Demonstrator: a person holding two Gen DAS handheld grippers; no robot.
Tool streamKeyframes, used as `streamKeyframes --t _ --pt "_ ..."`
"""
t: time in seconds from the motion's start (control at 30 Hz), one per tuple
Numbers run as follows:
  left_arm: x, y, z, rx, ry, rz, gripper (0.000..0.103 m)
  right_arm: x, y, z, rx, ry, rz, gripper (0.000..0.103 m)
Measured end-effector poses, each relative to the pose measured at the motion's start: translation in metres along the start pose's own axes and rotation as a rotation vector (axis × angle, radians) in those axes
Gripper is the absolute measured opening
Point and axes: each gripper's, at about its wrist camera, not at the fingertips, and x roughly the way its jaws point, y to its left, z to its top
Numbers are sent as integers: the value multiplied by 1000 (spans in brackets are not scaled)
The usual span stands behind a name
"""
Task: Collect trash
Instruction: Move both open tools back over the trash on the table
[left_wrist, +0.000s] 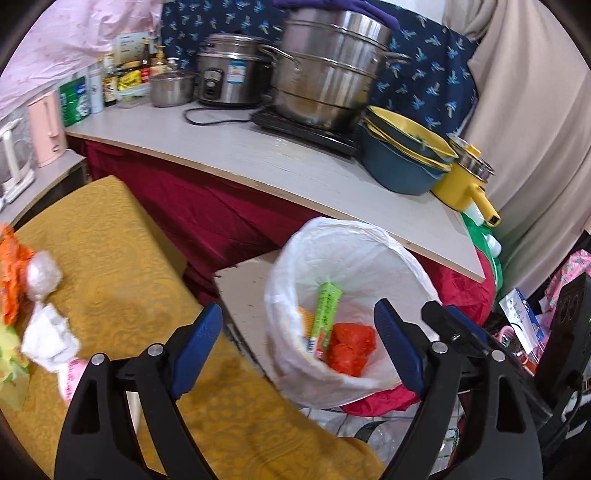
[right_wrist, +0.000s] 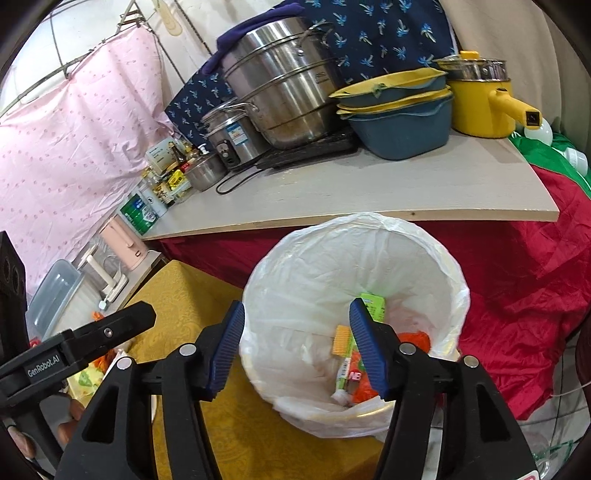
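Both tongs are hanging over the lined bin (right_wrist: 354, 317), the left tongs (left_wrist: 299, 347) and right tongs (right_wrist: 297, 345) released and empty. A green wrapper (left_wrist: 325, 317) and orange bag (left_wrist: 351, 347) are lying inside. More crumpled trash (left_wrist: 48, 332) is waiting on the yellow-covered worktop (left_wrist: 122, 266).
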Motion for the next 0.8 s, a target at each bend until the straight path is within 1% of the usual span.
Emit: streamKeyframes --t 0.1,0.33,0.57,0.67,0.8 --pt "-16 18 -4 -24 -22 26 80 0 17 -1 -19 3 22 60" --pt "-53 67 -17 -78 -60 105 80 5 77 -14 -108 35 93 60" --pt "-92 128 -36 -158 -88 199 81 15 139 -34 -196 85 162 60" --pt "-108 151 -45 -196 -106 239 86 19 164 -43 -228 104 192 60" --pt "-127 185 -59 -254 -121 292 88 27 196 -56 -251 136 230 60"
